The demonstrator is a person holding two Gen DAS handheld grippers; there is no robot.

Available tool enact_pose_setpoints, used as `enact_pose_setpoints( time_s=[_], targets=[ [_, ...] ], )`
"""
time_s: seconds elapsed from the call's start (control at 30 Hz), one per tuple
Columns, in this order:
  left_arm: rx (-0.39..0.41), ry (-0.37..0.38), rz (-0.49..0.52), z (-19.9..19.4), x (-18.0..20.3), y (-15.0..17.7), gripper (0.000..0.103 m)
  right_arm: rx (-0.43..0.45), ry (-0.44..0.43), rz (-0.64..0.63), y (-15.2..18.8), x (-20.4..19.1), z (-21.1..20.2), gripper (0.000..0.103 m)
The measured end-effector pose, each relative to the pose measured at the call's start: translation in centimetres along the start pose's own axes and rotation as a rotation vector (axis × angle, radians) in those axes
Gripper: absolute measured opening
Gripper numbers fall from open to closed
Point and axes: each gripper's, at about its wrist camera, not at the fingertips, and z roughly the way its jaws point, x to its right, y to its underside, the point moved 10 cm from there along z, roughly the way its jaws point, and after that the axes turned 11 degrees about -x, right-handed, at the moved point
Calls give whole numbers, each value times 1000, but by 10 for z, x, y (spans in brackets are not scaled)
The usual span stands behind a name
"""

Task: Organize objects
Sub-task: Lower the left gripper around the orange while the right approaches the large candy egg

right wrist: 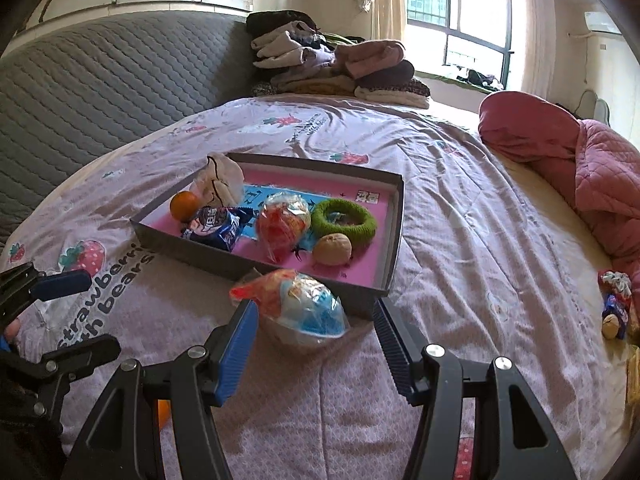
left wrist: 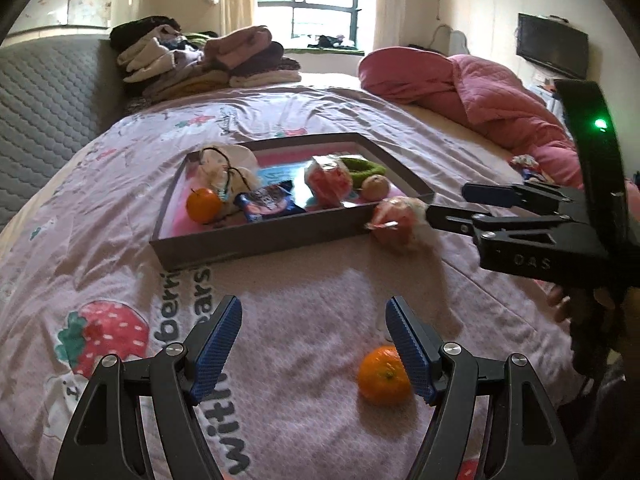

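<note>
Right claw (right wrist: 316, 322) is standing wide open around the wrapped snack bag (right wrist: 294, 306), low in the middle of its own picture. It is not squeezing anything; one blue pad looks to be just beside the bag's left side, and the other pad is sitting well off to the right. The bag is lying on the bedsheet (right wrist: 460, 240), right against the near wall of the grey tray (right wrist: 394, 240).

I think the bag is going into the tray next. To do it well, the claw should be closing slowly on the fat middle, because the wrapper looks slippery and crinkly, then lifting it clear over the wall.

The bag's long side is running from upper left to lower right, with its orange crimped end pointing to the upper left.

Left claw (left wrist: 314, 344) is also hanging wide open and empty, with an orange (left wrist: 382, 376) just beside its right pad.
</note>
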Motion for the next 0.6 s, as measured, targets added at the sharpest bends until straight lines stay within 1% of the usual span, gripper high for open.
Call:
enact_pose_setpoints(
  time_s=[0.07, 0.17, 0.23, 0.3, 0.6],
  targets=[
    [-4, 21, 17, 0, 6, 5, 76, 2, -2, -8, 3, 0, 1, 60],
    [-8, 54, 73, 3, 19, 15, 76, -9, 2, -21, 8, 1, 6, 60],
    [-16, 58, 95, 5, 23, 20, 76, -15, 1, -25, 10, 2, 9, 60],
    [-18, 78, 101, 5, 26, 24, 76, -17, 0, -29, 12, 2, 10, 60],
    [-60, 89, 135, 16, 30, 40, 76, -47, 0, -30, 17, 2, 20, 61]
  ],
)
